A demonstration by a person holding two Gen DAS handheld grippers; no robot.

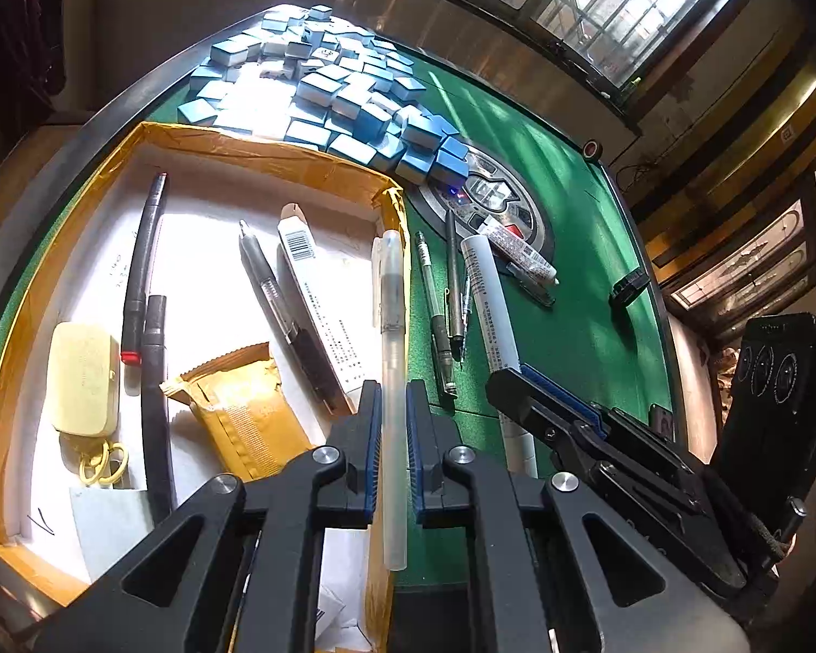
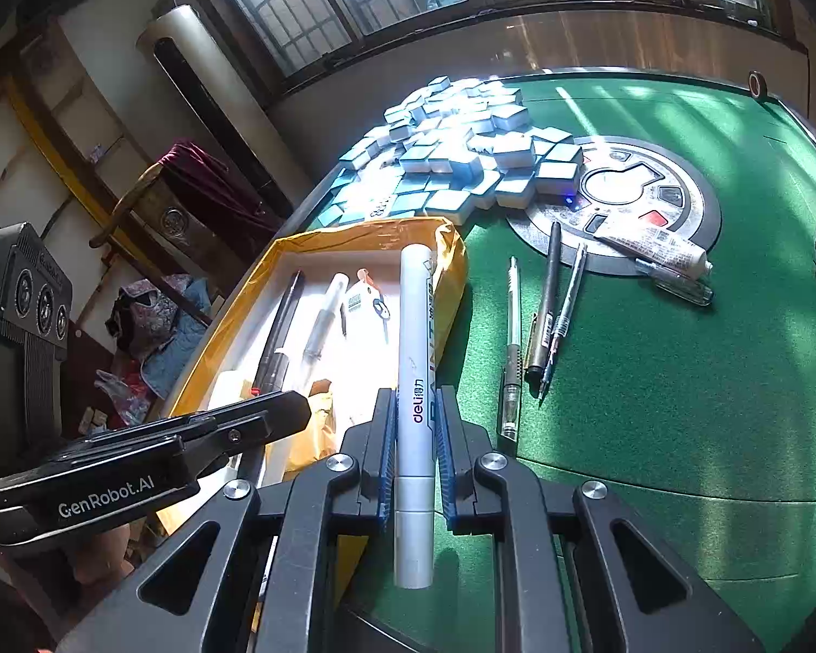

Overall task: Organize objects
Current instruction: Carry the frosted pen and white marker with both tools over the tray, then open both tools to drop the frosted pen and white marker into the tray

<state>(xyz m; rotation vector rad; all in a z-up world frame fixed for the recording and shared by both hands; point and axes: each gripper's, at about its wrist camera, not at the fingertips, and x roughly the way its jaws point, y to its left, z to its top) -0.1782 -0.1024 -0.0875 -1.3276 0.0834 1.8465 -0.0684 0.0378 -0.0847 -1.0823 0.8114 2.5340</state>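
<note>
While both of your grippers are loaded, treat the two pens differently. Your left gripper [image 1: 391, 457] is pinched on a translucent pen [image 1: 391, 381], held near the middle of its length with its tip reaching over the right wall of the yellow-taped box [image 1: 190, 144]. It looks light, stiff and smooth, so it could slide lengthwise through the ribbed pads; keep the pinch near mid-barrel, where it balances. Your right gripper [image 2: 416, 457] is clamped on a white paint marker [image 2: 416, 381], gripped low on the barrel just above the cap joint, most of its length jutting forward above the box's near corner. It is thicker and probably heavier toward the front, so it may tip downward. Three pens [image 2: 538, 321] and a tube [image 2: 653, 245] lie on the green felt table [image 2: 680, 408], beside the mahjong tiles [image 2: 462, 147].
</note>
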